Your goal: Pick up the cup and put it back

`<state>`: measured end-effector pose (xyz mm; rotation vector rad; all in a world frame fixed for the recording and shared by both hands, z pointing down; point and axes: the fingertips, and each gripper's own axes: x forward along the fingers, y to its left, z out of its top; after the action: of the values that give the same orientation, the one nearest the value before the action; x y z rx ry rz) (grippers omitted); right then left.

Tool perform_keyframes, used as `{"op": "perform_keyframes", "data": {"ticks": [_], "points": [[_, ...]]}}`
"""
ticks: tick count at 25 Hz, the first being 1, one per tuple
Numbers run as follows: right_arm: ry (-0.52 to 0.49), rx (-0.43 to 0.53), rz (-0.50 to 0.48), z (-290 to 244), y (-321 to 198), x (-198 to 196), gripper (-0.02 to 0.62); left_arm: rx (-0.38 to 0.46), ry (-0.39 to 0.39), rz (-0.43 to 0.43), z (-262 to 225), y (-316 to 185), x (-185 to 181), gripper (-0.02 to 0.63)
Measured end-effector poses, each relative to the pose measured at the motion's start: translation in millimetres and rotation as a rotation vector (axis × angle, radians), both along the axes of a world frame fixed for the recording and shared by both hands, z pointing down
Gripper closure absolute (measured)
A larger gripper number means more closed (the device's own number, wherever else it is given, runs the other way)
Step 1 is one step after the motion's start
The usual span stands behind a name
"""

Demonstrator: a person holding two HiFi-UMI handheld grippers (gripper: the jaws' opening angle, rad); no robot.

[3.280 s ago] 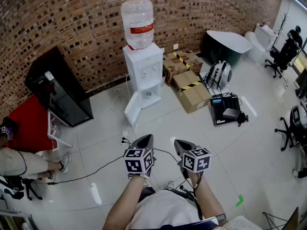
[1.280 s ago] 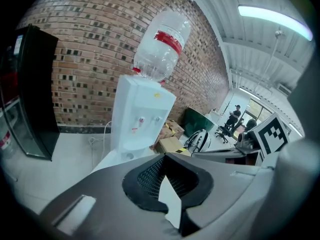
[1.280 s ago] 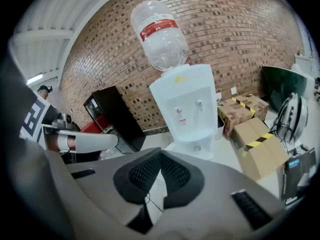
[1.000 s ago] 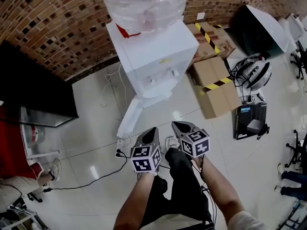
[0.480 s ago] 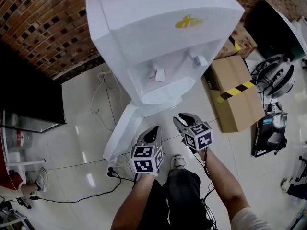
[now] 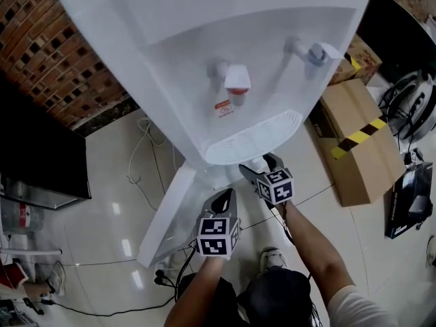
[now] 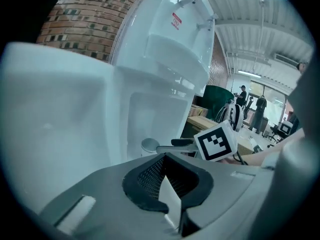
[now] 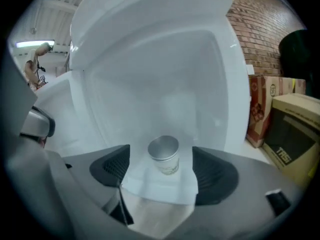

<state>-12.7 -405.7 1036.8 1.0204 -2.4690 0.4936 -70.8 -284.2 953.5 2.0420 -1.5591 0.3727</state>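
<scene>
Both grippers are lower and closer in than half a second ago, and the water dispenser (image 6: 204,67) now fills most of the head view. Its lower cabinet door (image 6: 170,216) hangs open toward 7 o'clock.

Right gripper (image 6: 257,163): its jaws have just been opening and now stand wide apart, released. It points into the lower cabinet. In the right gripper view the cup (image 8: 164,153) stands upright on the white cabinet floor, dead ahead and framed between the two pads. Neither pad touches it; it sits further in than the tips.

Left gripper (image 6: 225,196): at 7 o'clock of the right one, jaws clenched together, nothing between them. Its view shows the same cup (image 7: 149,145) at 9 o'clock of the right gripper's jaws. The head view does not show the cup; the drip tray (image 6: 255,138) and the dispenser body cover it.

Handling, judged:
- Small round cup, grey and metallic-looking at the top, paler lower down. Probably light and rigid.
- Smooth wall, likely slippery, so a firm, square pinch is needed.
- Whether it holds liquid cannot be told, so keep it upright.

Where to hold: mid-wall, pads at 3 and 9 o'clock on the body, below the rim. The cabinet walls stand close around, so a straight approach and a straight pull-out look safest.

Cardboard box (image 6: 361,162) at 3 o'clock, not involved.
</scene>
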Motion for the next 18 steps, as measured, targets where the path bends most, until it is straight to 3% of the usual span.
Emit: {"op": "perform_keyframes", "data": {"ticks": [8, 18], "points": [[0.073, 0.058, 0.012, 49.3, -29.6, -41.3, 0.184, 0.024, 0.027, -0.04, 4.6, -0.3, -13.2, 0.601], [0.076, 0.065, 0.075, 72.5, -41.3, -48.8, 0.187, 0.025, 0.021, -0.031, 7.4, 14.1, -18.1, 0.601]]}}
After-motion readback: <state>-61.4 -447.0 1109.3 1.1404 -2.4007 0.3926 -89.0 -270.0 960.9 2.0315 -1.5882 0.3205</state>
